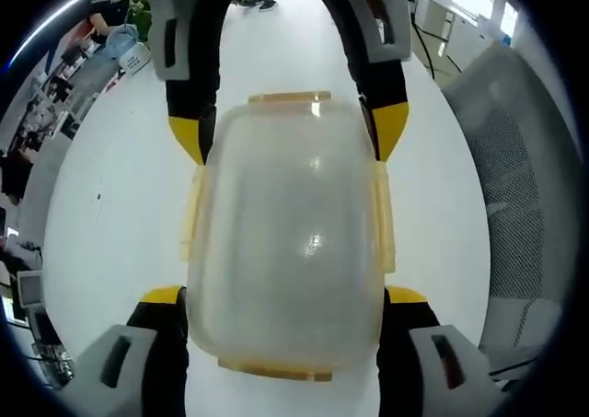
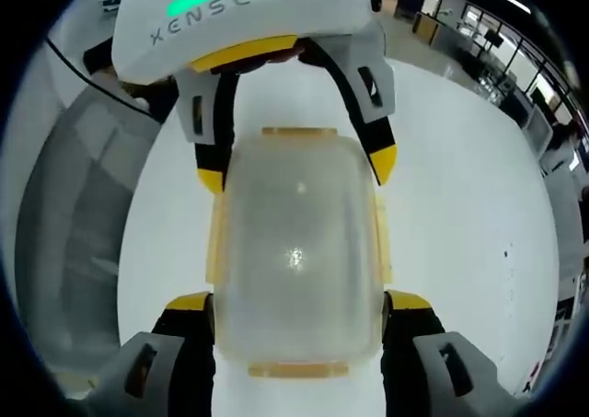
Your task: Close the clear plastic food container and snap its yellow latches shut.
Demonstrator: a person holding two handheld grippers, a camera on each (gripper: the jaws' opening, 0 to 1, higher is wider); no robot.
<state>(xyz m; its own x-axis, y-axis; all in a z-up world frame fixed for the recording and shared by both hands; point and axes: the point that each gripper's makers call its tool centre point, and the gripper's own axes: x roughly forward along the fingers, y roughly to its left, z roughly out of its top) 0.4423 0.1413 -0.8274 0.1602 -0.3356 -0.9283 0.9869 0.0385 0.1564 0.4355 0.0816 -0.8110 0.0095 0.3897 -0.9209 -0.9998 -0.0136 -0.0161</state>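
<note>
White bench is carrying the clear plastic container, lid on. Yellow latches are lining the container's sides. Left claw is straddling one end of the container, spread wide; right claw is straddling the opposite end, likewise wide.

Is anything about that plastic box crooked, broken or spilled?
Nothing stands out. The clear container sits flat on the white table with its lid on squarely. The left gripper and right gripper flank it from opposite ends. No spill or crack shows.
</note>
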